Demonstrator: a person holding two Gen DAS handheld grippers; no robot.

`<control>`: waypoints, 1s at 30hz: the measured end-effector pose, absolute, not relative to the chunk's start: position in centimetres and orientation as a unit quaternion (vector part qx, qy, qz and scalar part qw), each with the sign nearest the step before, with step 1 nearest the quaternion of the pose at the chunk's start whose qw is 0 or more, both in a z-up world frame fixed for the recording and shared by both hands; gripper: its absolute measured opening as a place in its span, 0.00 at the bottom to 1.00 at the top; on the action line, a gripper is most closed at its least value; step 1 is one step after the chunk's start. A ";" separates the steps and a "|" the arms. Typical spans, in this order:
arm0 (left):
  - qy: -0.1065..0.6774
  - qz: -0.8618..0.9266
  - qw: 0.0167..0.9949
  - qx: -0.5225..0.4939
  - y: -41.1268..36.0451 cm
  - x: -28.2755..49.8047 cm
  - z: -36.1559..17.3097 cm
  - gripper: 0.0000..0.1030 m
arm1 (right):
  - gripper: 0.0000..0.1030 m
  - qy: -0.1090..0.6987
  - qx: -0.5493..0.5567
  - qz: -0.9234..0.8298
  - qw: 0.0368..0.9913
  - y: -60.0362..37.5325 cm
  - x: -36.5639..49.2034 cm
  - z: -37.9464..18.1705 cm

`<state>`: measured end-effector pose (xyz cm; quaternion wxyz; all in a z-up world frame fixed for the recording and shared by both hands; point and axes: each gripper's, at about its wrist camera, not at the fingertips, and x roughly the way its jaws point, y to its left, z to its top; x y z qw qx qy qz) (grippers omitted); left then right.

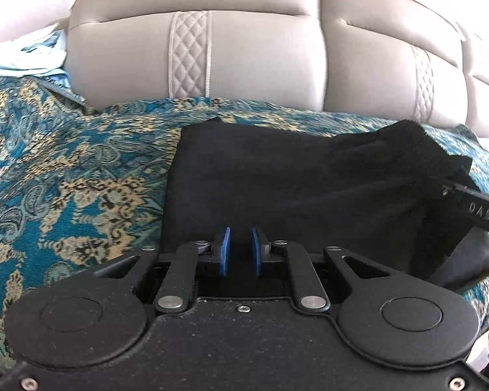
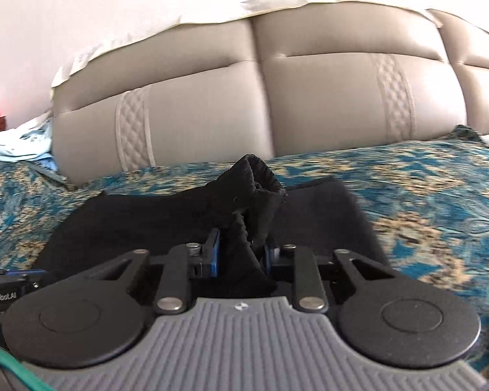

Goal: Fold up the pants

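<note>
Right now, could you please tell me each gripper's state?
Left gripper: shut on the black pants.
Right gripper: shut on the pants' bunched waistband.

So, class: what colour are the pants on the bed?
Plain black pants, seen best in the left wrist view.

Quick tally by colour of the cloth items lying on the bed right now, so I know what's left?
Black: 1, the pants
Light blue: 1, a crumpled cloth by the headboard
Teal patterned: 1, the bedspread
Total: 3

Left claw [image 1: 241, 249] nearly closed, right claw [image 2: 241, 254] pinching cloth
</note>
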<state>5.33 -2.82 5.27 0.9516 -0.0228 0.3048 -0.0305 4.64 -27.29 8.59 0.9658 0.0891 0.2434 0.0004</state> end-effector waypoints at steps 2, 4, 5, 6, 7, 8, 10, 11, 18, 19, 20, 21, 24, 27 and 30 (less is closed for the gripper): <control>0.306 -0.037 0.951 -0.015 -3.5 5.3 5.1 0.13 | 0.29 0.245 0.091 -0.012 0.965 -28.3 4.1 8.4; 0.307 -0.044 0.951 -0.009 -4.0 5.1 4.9 0.14 | 0.29 0.246 0.095 -0.023 0.964 -29.3 3.7 8.2; 0.307 -0.048 0.951 -0.008 -4.2 5.1 4.9 0.14 | 0.29 0.246 0.096 -0.028 0.964 -29.7 3.4 8.1; 0.307 -0.052 0.950 -0.006 -4.5 5.0 4.9 0.14 | 0.29 0.246 0.097 -0.032 0.964 -30.2 3.1 8.1; 0.307 -0.056 0.950 -0.004 -4.7 4.9 4.9 0.15 | 0.29 0.245 0.099 -0.037 0.964 -30.6 2.8 8.0; 0.308 -0.059 0.950 -0.001 -4.9 4.8 4.9 0.15 | 0.29 0.245 0.101 -0.040 0.963 -30.9 2.6 8.0; 0.307 -0.064 0.949 0.006 -5.3 4.6 4.8 0.15 | 0.29 0.246 0.106 -0.049 0.962 -31.5 2.1 7.9; 0.307 -0.065 0.949 0.010 -5.5 4.5 4.7 0.16 | 0.30 0.247 0.108 -0.051 0.962 -31.8 2.0 7.8; 0.303 -0.066 0.950 0.030 -6.1 3.9 4.6 0.19 | 0.31 0.254 0.113 -0.059 0.959 -32.2 2.0 7.9; 0.303 -0.067 0.950 0.030 -6.0 3.9 4.7 0.20 | 0.32 0.255 0.113 -0.060 0.959 -32.2 2.1 7.9; 0.302 -0.070 0.950 0.032 -5.9 3.9 4.8 0.22 | 0.32 0.258 0.113 -0.061 0.958 -32.2 2.2 7.9; 0.301 -0.076 0.950 0.035 -5.8 4.2 5.0 0.22 | 0.32 0.261 0.115 -0.062 0.956 -32.2 2.2 7.9; 0.296 -0.080 0.951 0.036 -4.9 6.8 6.2 0.25 | 0.32 0.273 0.123 -0.065 0.952 -32.4 2.4 7.8; 0.300 -0.073 0.951 0.012 -3.2 11.0 7.3 0.25 | 0.32 0.279 0.123 -0.067 0.950 -32.4 2.5 7.7; 0.321 -0.050 0.946 -0.010 -1.5 15.1 7.5 0.24 | 0.32 0.280 0.122 -0.066 0.950 -32.4 2.5 7.7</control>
